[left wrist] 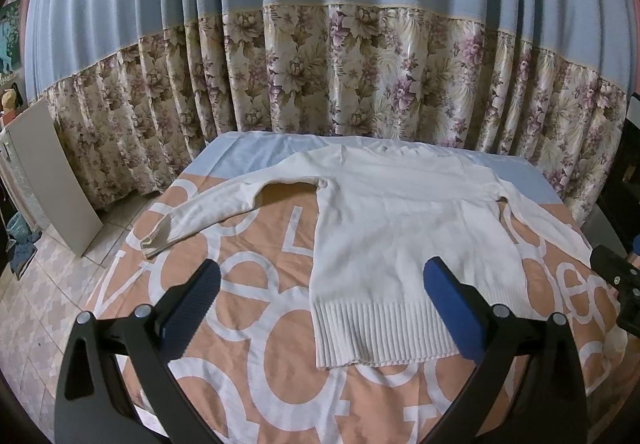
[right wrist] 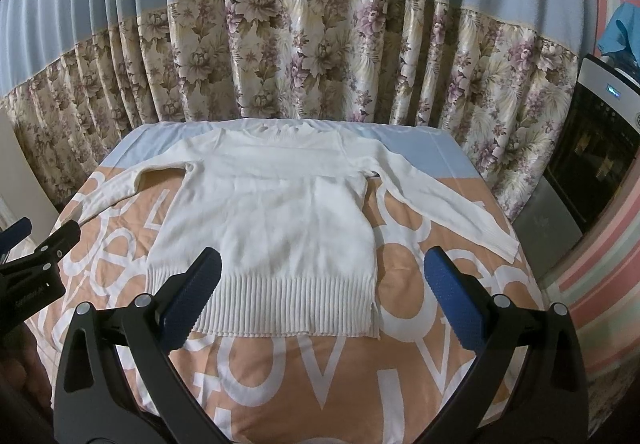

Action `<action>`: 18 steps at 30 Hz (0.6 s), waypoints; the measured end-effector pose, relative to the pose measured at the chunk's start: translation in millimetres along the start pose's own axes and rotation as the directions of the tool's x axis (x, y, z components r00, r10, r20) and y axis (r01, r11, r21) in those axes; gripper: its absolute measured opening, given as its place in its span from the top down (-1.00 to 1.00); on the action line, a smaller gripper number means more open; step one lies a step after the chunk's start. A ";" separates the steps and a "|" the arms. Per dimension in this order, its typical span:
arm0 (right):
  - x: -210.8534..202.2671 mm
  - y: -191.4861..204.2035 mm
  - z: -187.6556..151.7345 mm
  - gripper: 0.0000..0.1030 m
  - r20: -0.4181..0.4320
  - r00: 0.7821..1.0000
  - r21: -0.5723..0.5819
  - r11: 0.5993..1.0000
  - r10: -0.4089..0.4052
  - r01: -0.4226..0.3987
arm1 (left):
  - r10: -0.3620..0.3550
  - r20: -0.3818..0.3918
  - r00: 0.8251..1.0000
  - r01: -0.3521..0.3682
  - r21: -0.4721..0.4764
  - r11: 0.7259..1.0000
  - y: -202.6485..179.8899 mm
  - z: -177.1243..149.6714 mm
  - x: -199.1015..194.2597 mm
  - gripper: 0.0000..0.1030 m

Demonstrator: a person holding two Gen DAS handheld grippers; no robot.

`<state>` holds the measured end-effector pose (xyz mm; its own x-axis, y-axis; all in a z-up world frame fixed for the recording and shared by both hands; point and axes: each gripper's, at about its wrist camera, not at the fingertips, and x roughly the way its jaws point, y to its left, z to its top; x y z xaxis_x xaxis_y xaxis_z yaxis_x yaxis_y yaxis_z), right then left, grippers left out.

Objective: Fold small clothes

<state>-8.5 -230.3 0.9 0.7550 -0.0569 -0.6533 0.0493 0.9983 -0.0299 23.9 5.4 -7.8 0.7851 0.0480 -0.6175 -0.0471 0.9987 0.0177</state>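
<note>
A small white knit sweater [left wrist: 404,236] lies flat on the peach and white lettered cloth [left wrist: 272,364], ribbed hem towards me and both sleeves spread out. It also shows in the right wrist view [right wrist: 268,220]. My left gripper [left wrist: 322,272] is open and empty, hovering above the hem's left part. My right gripper [right wrist: 322,272] is open and empty, above the hem's right part. The right gripper's tip shows at the right edge of the left wrist view [left wrist: 616,276]. The left gripper's tip shows at the left edge of the right wrist view [right wrist: 36,256].
A blue and floral curtain [left wrist: 340,76] hangs right behind the table. A pale board [left wrist: 52,180] leans at the left over the tiled floor [left wrist: 52,300]. A dark appliance [right wrist: 596,156] stands at the right of the table.
</note>
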 end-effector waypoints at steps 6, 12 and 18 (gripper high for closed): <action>7.6 5.6 0.6 -0.94 0.000 1.000 -0.002 1.000 0.000 0.000 | 0.002 0.001 1.000 -0.002 0.001 1.000 -0.3 0.6 -0.3 -0.97; 7.7 5.4 2.8 -0.94 -0.001 1.000 -0.004 1.000 0.002 -0.002 | 0.002 0.003 1.000 -0.002 0.001 1.000 -0.1 0.2 -0.3 -0.97; 9.1 7.8 3.8 -0.94 0.001 1.000 -0.007 1.000 -0.002 0.002 | 0.002 0.002 1.000 -0.002 0.000 1.000 -0.1 -0.1 -0.2 -0.97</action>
<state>1.2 -223.0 -2.4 0.7559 -0.0585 -0.6521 0.0459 0.9983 -0.0363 23.7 5.2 -7.8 0.7865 0.0498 -0.6155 -0.0484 0.9986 0.0188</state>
